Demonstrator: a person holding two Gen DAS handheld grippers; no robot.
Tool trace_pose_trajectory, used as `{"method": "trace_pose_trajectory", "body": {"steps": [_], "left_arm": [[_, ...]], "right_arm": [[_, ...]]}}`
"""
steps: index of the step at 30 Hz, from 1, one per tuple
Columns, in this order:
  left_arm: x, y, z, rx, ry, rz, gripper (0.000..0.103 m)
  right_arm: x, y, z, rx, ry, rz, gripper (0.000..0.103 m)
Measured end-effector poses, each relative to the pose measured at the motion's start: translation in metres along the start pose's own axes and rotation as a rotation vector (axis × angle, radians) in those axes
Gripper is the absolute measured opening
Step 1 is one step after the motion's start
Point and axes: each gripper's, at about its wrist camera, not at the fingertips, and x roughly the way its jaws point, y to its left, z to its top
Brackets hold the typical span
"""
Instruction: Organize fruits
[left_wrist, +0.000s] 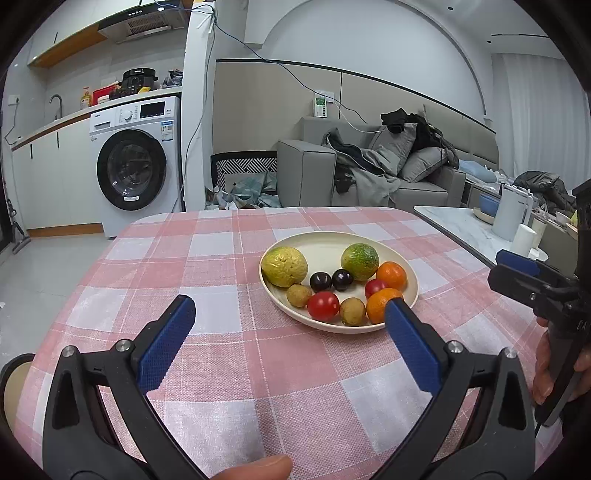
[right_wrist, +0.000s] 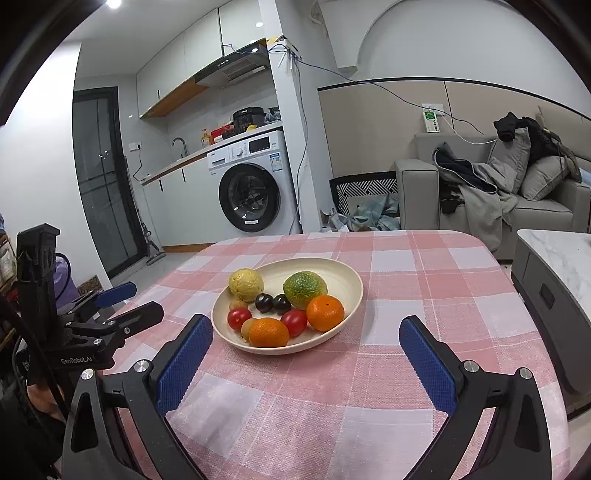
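Both grippers (left_wrist: 290, 314) (right_wrist: 304, 330) wide open, prob. empty.

A washing machine (left_wrist: 133, 166) stands under the counter (left_wrist: 55, 123); a grey sofa (left_wrist: 369, 173) holds pillows and clothes.

Both wrist cams sit low over the near edge of the checked table (left_wrist: 229, 369), looking forward along their own blue fingers (left_wrist: 166, 339) toward the sofa wall. Left wrist view: plate of fruit (left_wrist: 325, 243) right of centre, mid-frame, fairly near; right gripper (left_wrist: 517, 269) intrudes at right edge. Right wrist view: same plate (right_wrist: 343, 280) centre, left gripper (right_wrist: 118, 299) at left edge. Shared: plate, tablecloth, washing machine (left_wrist: 133, 162), sofa (left_wrist: 306, 166). Cams side by side, roughly parallel, slightly converging.
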Motion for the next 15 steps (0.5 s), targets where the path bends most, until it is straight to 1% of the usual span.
{"method": "trace_pose_trajectory", "body": {"steps": [4, 9, 15], "left_arm": [[0.000, 0.004, 0.000, -0.021, -0.004, 0.001, 0.102], [0.001, 0.005, 0.000, -0.022, -0.005, -0.001, 0.102], [0.000, 0.005, 0.000, -0.022, -0.002, -0.008, 0.102]], "right_arm": [[-0.003, 0.002, 0.000, -0.009, -0.018, -0.009, 0.103], [-0.003, 0.011, 0.000, -0.050, -0.025, -0.016, 0.103], [-0.004, 0.013, -0.001, -0.058, -0.027, -0.018, 0.103]]}}
